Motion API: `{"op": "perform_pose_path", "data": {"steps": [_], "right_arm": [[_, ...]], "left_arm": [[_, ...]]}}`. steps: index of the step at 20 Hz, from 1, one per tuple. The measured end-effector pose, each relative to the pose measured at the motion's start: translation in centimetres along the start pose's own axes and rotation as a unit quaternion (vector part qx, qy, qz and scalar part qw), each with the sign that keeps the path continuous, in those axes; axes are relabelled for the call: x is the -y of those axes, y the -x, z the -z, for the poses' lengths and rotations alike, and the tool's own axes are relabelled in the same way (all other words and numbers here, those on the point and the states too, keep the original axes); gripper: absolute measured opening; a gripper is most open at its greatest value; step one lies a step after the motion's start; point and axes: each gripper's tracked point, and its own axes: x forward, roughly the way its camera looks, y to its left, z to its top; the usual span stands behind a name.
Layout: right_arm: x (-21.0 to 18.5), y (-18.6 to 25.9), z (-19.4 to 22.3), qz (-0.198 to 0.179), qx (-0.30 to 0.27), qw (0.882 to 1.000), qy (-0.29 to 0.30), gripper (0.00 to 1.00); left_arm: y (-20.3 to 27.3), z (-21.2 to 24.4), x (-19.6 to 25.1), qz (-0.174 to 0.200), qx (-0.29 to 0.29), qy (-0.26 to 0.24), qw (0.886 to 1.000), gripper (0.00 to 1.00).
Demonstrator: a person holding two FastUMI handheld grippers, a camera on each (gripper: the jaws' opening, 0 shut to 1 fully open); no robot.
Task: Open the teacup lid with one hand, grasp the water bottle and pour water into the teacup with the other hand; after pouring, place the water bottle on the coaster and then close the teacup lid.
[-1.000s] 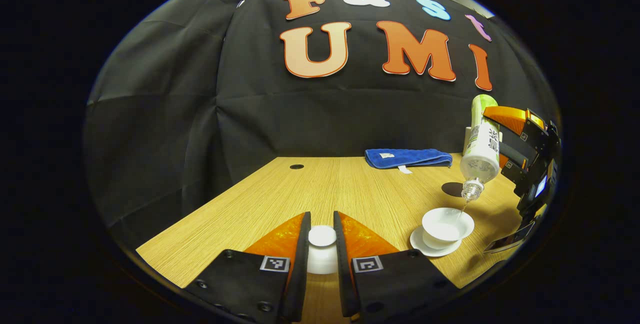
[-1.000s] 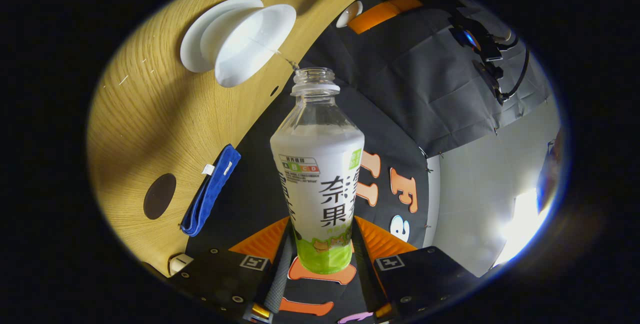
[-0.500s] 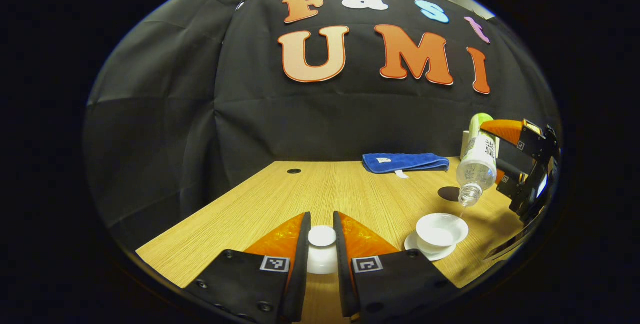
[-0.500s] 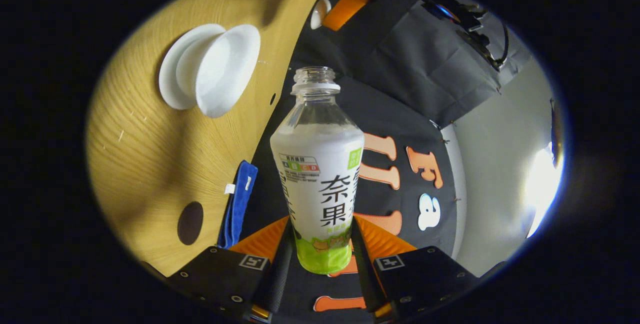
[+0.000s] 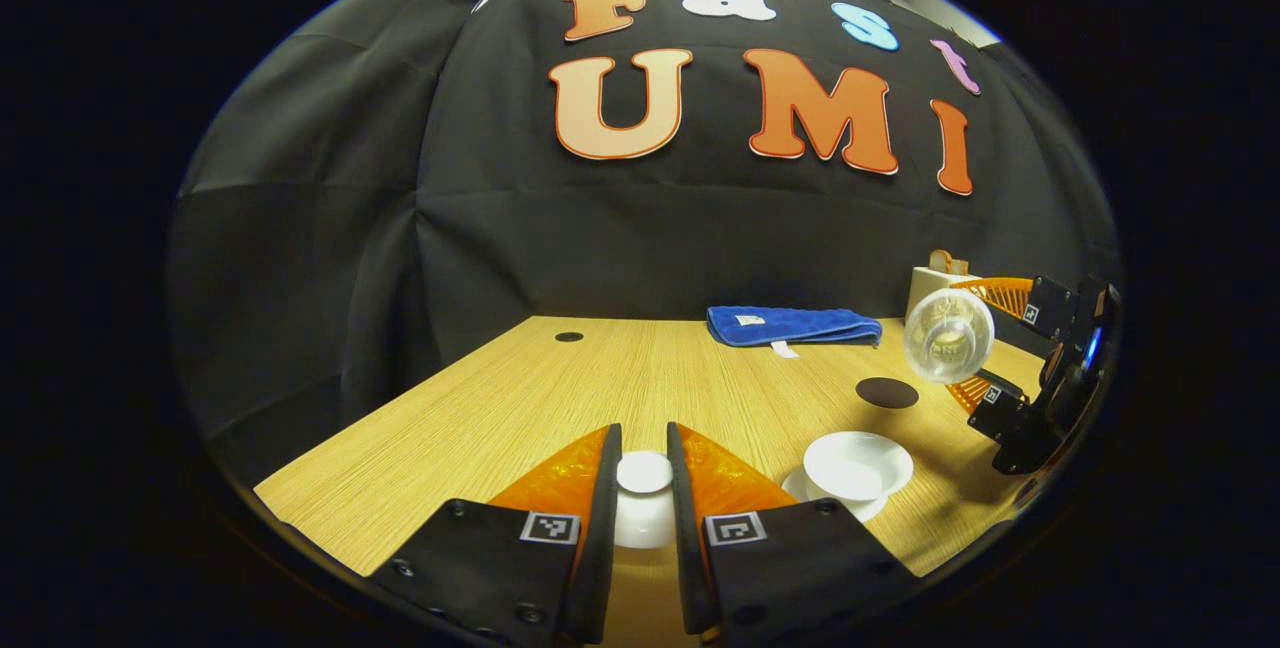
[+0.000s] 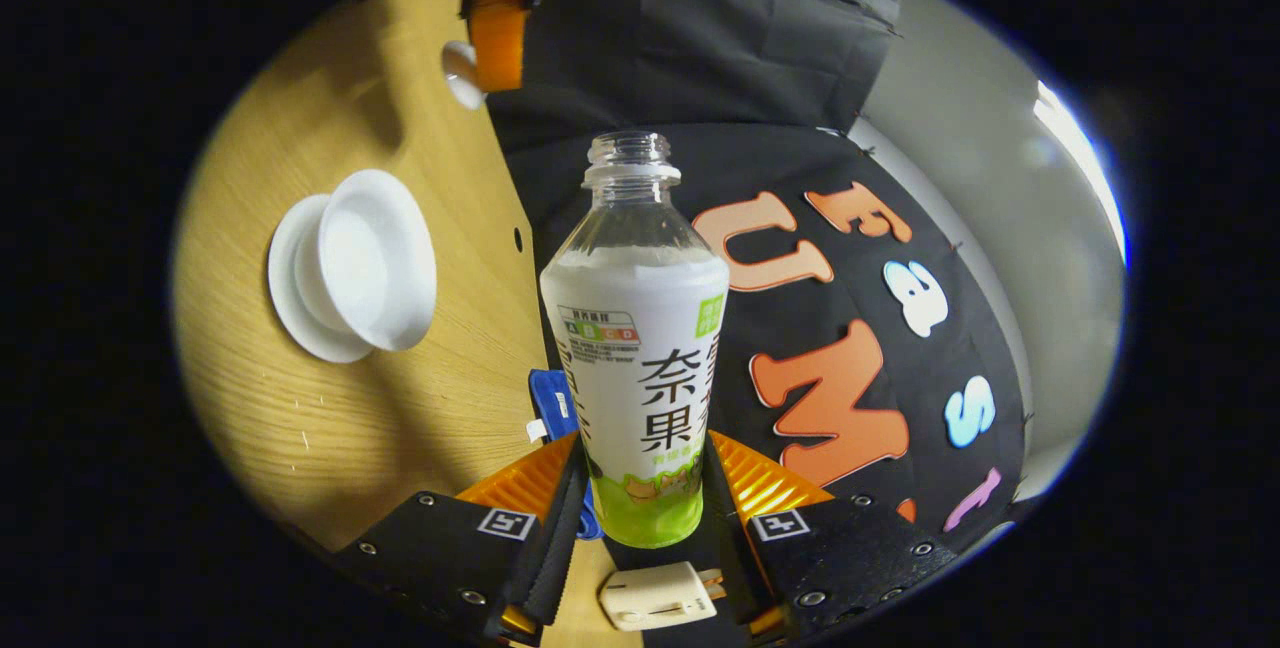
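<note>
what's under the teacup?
A white saucer sits under the teacup, on the table. Its rim shows around the cup's base; the middle of the saucer is covered by the cup.

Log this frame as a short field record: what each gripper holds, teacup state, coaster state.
left gripper: shut on teacup lid, held off the cup
right gripper: shut on water bottle, uncapped, no stream visible
teacup: open, on its saucer on the table
coaster: bare, behind the teacup
other: blue cloth at the table's back edge
</note>
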Motion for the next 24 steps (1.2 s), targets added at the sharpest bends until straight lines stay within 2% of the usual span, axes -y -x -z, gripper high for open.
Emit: {"op": "perform_pose_path", "data": {"steps": [5, 9, 12, 18, 20, 24], "right_arm": [[0.3, 0.2, 1.7, 0.022, -0.024, 0.997, -0.07, 0.64], [2.4, -0.1, 3.5, 0.045, -0.054, 0.982, -0.173, 0.64], [3.9, -0.6, 5.0, 0.062, -0.071, 0.966, -0.239, 0.64], [5.8, -2.0, 8.6, 0.05, -0.109, 0.914, -0.387, 0.64], [6.2, -2.7, 9.9, 0.051, -0.12, 0.899, -0.417, 0.64], [5.9, -3.5, 10.4, 0.06, -0.122, 0.88, -0.456, 0.64]], "left_arm": [[0.4, -0.4, 1.0, 0.002, 0.005, -0.01, 1.0, 0.3], [0.8, -0.8, 1.7, 0.005, 0.01, -0.008, 1.0, 0.32], [0.9, -1.4, 2.0, 0.005, 0.017, -0.004, 1.0, 0.31], [1.1, -2.0, 2.3, 0.003, 0.025, -0.013, 1.0, 0.32], [1.4, -1.9, 2.1, 0.0, 0.022, -0.013, 1.0, 0.3], [1.4, -1.7, 2.0, -0.004, 0.019, -0.009, 1.0, 0.31]]}}
